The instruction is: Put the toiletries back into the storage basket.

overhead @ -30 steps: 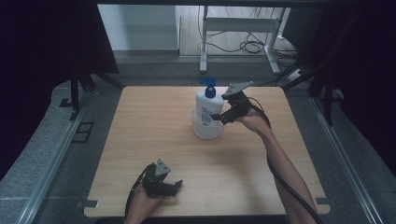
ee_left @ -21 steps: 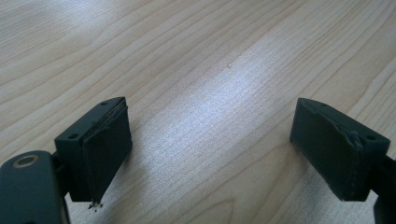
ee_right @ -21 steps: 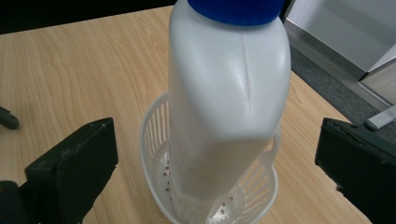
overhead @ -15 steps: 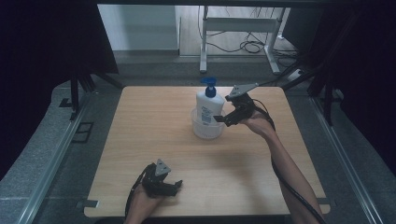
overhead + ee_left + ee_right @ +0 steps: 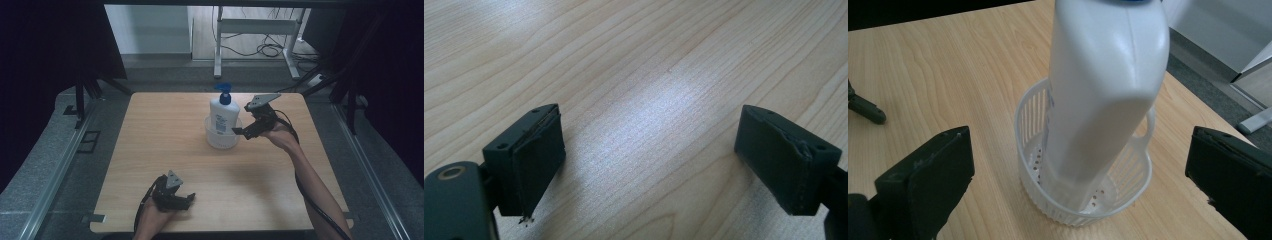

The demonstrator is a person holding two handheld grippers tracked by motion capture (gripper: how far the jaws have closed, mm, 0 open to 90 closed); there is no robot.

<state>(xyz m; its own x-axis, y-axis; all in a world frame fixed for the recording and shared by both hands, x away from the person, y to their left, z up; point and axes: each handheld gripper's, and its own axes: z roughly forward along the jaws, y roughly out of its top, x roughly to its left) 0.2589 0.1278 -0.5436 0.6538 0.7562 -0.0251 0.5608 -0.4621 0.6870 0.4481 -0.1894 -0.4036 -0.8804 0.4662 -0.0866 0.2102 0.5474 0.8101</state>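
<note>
we're hovering the right gripper (image 5: 239, 131), jaws spread, beside the bottle (image 5: 1103, 95) standing in its basket (image 5: 1034, 120), probably needing to close on it next, while the left gripper (image 5: 186, 200) is idling wide open

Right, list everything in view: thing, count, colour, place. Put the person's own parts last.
pump bottle: one, white with a blue pump head, standing in the basket at the far middle of the table.
basket: one, white slotted plastic with a small handle, on the table under the bottle.
table: one, light wood, centre of the high view.
metal frame: one, pale, on the floor beyond the table, with dark cables behind it.
left gripper: one, black, jaws open, low over the near edge of the table, holding nothing.
right gripper: one, black, jaws open, just right of the bottle and basket, not gripping them.
forearms: two, coming in from the near side.
</note>
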